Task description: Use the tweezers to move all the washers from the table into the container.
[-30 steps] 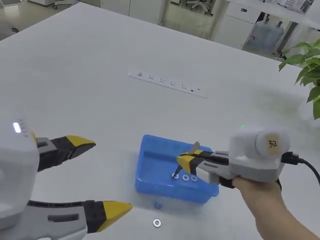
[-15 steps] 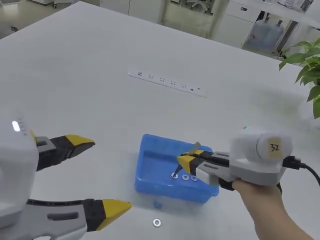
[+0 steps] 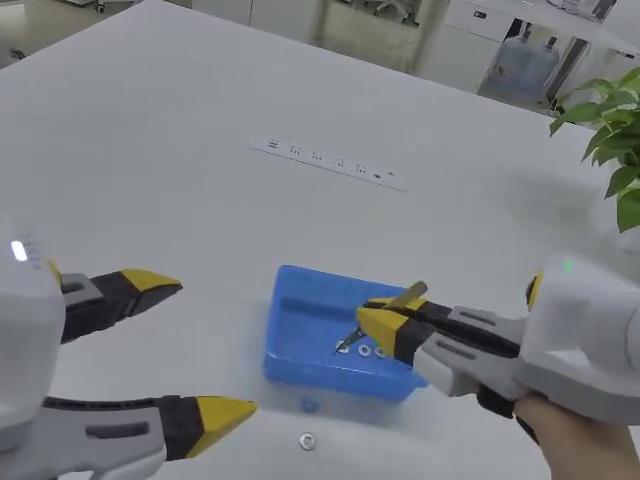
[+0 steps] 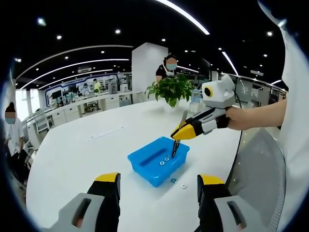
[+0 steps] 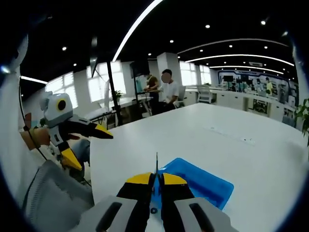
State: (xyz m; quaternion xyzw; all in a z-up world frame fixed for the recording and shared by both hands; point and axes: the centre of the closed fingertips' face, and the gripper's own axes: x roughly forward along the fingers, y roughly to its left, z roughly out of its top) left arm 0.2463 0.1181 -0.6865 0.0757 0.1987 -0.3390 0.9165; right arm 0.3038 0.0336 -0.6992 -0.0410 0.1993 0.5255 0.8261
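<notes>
A blue container (image 3: 300,340) sits on the white table with several washers (image 3: 366,351) inside near its front wall. One washer (image 3: 307,440) lies on the table in front of it, beside a small blue bit (image 3: 309,405). My right gripper (image 3: 385,322) is shut on the tweezers (image 3: 350,340), whose tip hangs over the washers in the container. From the left gripper view the tweezers (image 4: 176,142) point down into the container (image 4: 149,164). My left gripper (image 3: 205,348) stands open and holds nothing, to the left of the container.
A white power strip (image 3: 325,163) lies flat farther back on the table. A green plant (image 3: 612,150) stands at the right edge. People stand in the room beyond the table, away from the work.
The right gripper's body has swung to the right and come closer to the head camera, while its tips and the tweezers stay over the container. The left gripper has held its place.
</notes>
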